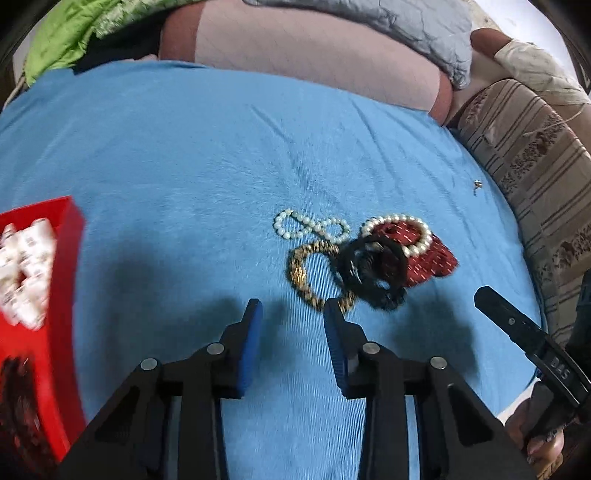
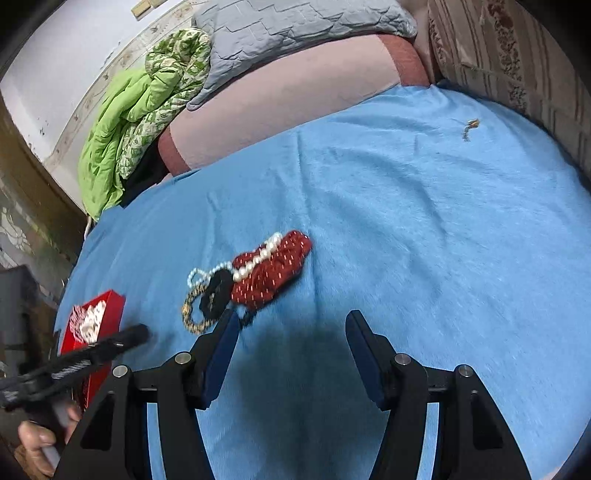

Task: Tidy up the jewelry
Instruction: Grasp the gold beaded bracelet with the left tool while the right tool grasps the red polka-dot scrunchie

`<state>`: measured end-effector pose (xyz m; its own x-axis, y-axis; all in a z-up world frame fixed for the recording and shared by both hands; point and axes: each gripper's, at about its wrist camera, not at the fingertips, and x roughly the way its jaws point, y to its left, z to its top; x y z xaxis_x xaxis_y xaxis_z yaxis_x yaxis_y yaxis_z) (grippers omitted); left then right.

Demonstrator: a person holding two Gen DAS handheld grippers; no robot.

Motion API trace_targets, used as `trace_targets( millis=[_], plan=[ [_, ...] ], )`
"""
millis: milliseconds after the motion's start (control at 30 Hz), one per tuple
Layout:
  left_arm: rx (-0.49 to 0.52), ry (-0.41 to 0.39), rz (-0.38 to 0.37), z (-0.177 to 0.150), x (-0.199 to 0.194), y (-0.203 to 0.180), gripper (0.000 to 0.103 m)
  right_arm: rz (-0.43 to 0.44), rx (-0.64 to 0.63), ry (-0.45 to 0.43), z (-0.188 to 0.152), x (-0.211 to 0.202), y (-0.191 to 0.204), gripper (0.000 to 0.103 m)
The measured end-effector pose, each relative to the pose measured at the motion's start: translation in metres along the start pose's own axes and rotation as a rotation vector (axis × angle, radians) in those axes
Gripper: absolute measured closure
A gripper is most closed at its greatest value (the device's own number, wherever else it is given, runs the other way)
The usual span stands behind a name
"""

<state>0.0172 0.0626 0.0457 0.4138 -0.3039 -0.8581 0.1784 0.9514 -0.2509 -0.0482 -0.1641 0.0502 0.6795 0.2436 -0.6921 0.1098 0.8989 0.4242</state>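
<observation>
Container: we see one red box [image 1: 64, 258] at the left edge of the left wrist view, and again at lower left of the right wrist view [image 2: 110, 310], resting on the blue blanket [image 1: 184, 166].
Contents: white beaded pieces [image 1: 26, 254] fill the upper part of the box; something dark lies in its lower part, too blurred for us to name.
Jewelry pile: we find it at the centre right of the left wrist view, outside the box and well apart from it.
Pile members: a small white pearl strand [image 1: 310, 225], a gold-and-dark chain bracelet [image 1: 306, 277], a black scrunchie [image 1: 369, 273], a larger pearl bracelet [image 1: 406, 232] and a red dotted scrunchie [image 1: 432, 258] lie touching or overlapping one another.
Stray piece: a small metallic item [image 1: 477, 186] sits alone toward the right edge of the blanket, near the striped cushion [image 1: 535, 166].
Left gripper [image 1: 293, 321]: we see the blue pads parted with only blanket between them; its right fingertip overlaps the lower end of the gold chain in the picture, and we cannot tell whether it touches.
Right gripper [image 2: 291, 332]: jaws stand wide apart over bare blanket, nothing between them; the pile lies just beyond its left finger.
Background: pink bedding [image 2: 295, 92], a grey quilted pillow [image 2: 295, 26] and green bedding [image 2: 129, 122] lie at the top of the frame.
</observation>
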Motion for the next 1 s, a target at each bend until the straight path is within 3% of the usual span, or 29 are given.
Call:
trace_targets(
  millis=[133,433,467,500,533,600,1000],
  plan=[
    [0.001,0.026,0.000,0.011,0.025,0.000,0.070,0.012,0.017,0.021,0.012,0.023,0.000,0.040],
    [0.012,0.011,0.008,0.021,0.041,-0.006,0.070,0.033,0.071,0.066,0.021,0.060,-0.004,0.056],
    [0.024,0.009,0.023,0.022,0.042,-0.009,0.072,0.035,0.075,0.069,0.021,0.062,-0.004,0.068],
    [0.055,0.002,0.069,0.020,0.042,-0.014,0.085,0.038,0.074,0.076,0.020,0.065,-0.004,0.082],
    [0.074,0.003,0.088,0.020,0.043,-0.016,0.091,0.041,0.072,0.084,0.020,0.068,-0.003,0.087],
    [0.075,0.004,0.081,0.019,0.040,-0.015,0.091,0.047,0.073,0.088,0.019,0.069,-0.002,0.094],
    [0.039,-0.072,0.012,0.000,-0.037,-0.004,0.091,0.033,0.007,-0.025,0.013,0.007,0.010,0.098]
  ],
)
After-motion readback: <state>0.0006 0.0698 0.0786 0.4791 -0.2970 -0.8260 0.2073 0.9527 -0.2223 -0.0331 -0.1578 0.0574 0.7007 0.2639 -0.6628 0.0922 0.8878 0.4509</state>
